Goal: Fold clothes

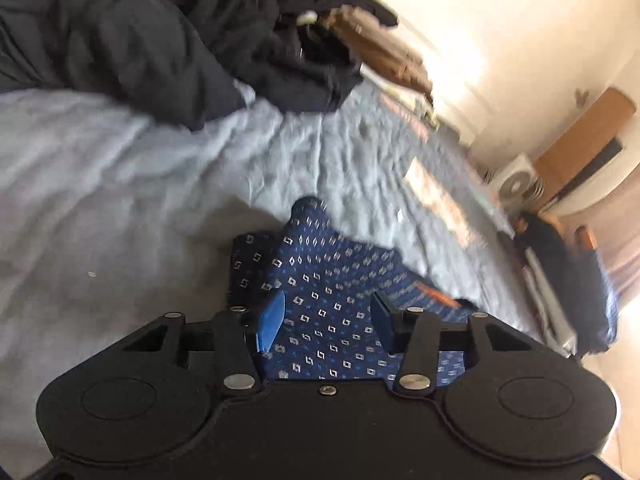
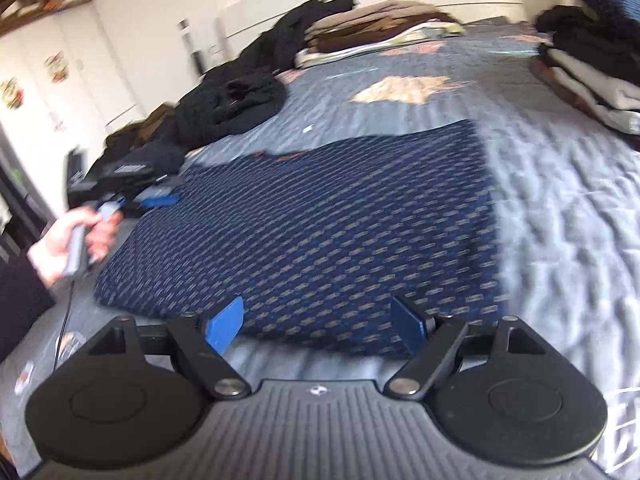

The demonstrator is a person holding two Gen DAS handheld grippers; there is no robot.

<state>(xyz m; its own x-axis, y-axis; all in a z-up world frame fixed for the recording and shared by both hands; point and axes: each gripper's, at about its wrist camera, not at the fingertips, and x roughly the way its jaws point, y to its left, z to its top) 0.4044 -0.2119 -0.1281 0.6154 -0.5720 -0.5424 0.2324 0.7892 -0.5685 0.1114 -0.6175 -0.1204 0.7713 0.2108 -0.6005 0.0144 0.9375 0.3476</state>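
Folding the patterned blue garment point(image 2: 312, 220) is the job in hand, and it lies flat on the grey bedspread point(image 2: 560, 200) as a broad, roughly squared panel. On the far left of the right wrist view, the person's hand point(image 2: 72, 240) holds the left gripper point(image 1: 330, 322) at the garment's left edge. From its own camera that gripper hovers over the cloth with its blue pads point(image 1: 274, 322) parted and nothing pinched; printed fabric shows below and ahead of the jaws, and a narrower flap of it reaches away in front. Beyond and to the left sits a heap of dark clothes point(image 1: 160, 40), well apart from the fingers.

The right gripper point(image 2: 320, 326) sits just short of the garment's near edge, jaws spread wide and empty, the hem running across between and just beyond its pads. Far ahead to the right stands a stack of folded clothes point(image 2: 592, 76); another stack point(image 2: 372, 28) lies straight ahead near the headboard.

Judging from this, the fold is set down and both hands are free for the next one. To do it well, each gripper should probably bite the hem at matching points on the near edge, taking all layers rather than just the top. Lifting both sides level and carrying them across together should keep the edges square. The main risk is one side dragging and skewing the panel, or bedspread being caught along with the cloth.
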